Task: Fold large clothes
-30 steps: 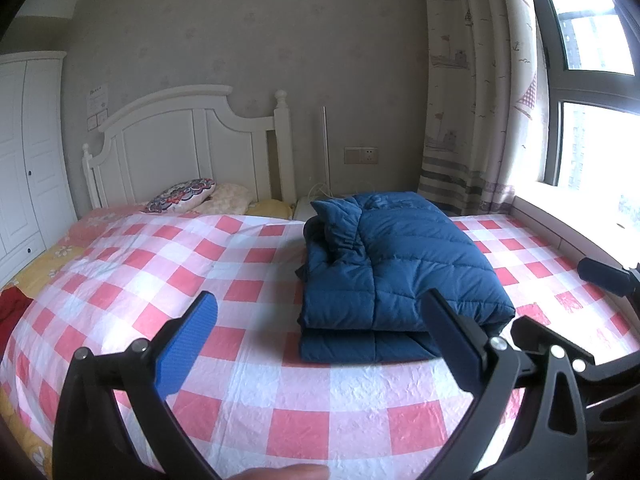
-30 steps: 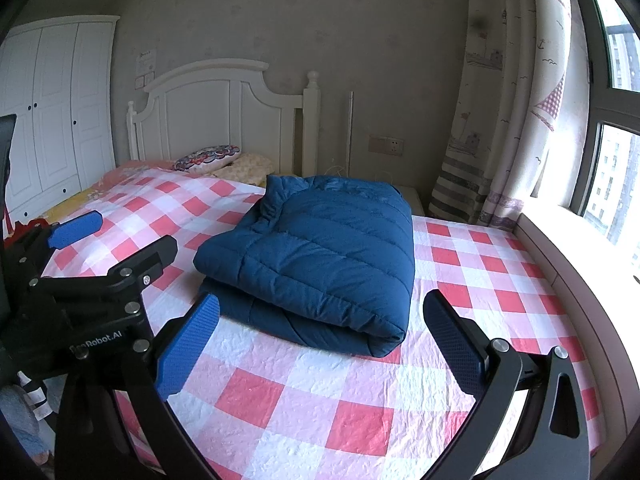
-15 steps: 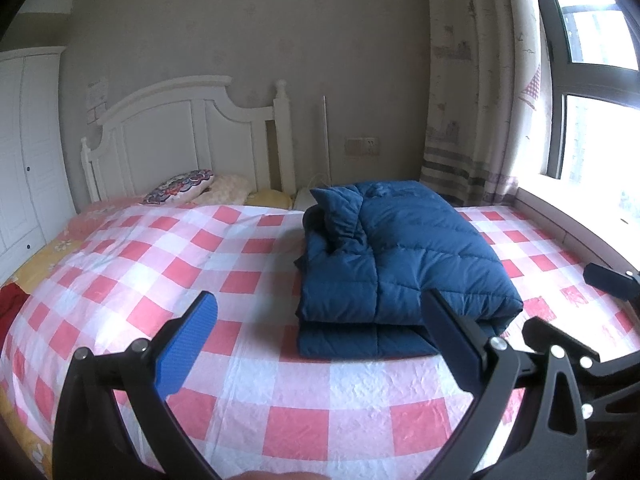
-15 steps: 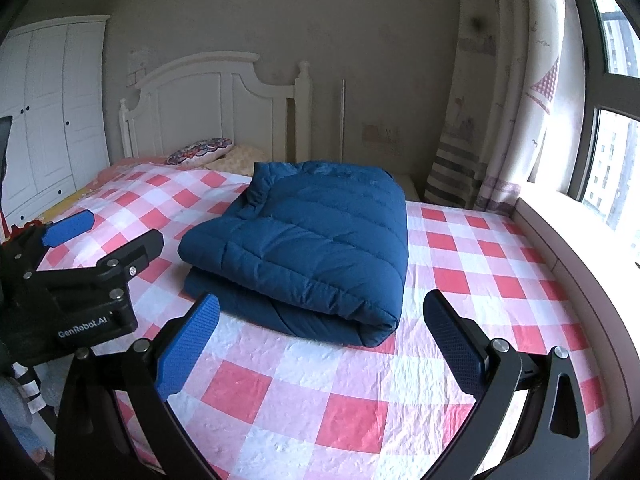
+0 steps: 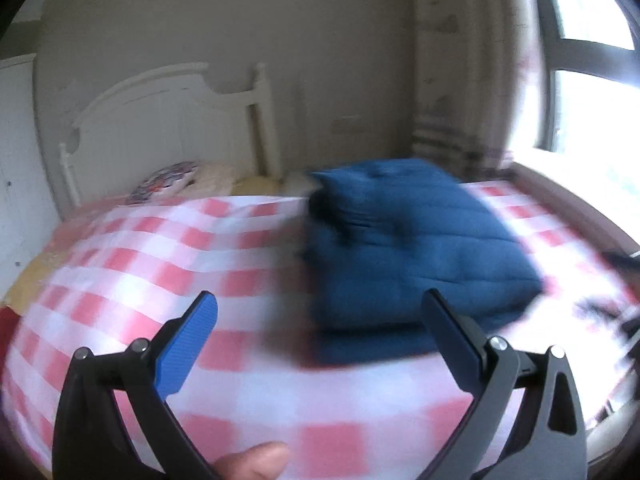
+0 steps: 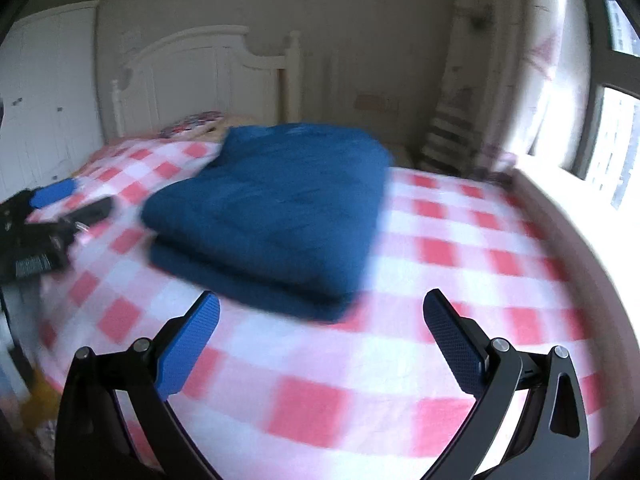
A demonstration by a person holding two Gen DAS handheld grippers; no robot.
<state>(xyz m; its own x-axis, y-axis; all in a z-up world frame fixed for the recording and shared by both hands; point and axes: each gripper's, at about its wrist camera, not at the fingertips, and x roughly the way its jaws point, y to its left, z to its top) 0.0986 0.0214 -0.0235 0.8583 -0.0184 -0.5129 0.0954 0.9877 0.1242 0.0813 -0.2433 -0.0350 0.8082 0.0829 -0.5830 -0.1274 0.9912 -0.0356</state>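
Surface: red-and-white checked bedspread point(image 6: 460, 248) beneath both jaws.
Jacket: folded blue jacket point(image 5: 404, 240) ahead of jaws.
Room: white headboard point(image 6: 200, 76) beyond, blurred.
Left gripper point(image 5: 320, 344): jaws spread, empty.
Right gripper point(image 6: 322, 344): jaws spread, empty.

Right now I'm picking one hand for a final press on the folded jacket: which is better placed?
Probably right: the right hand-held gripper faces the folded blue puffer jacket more centrally.
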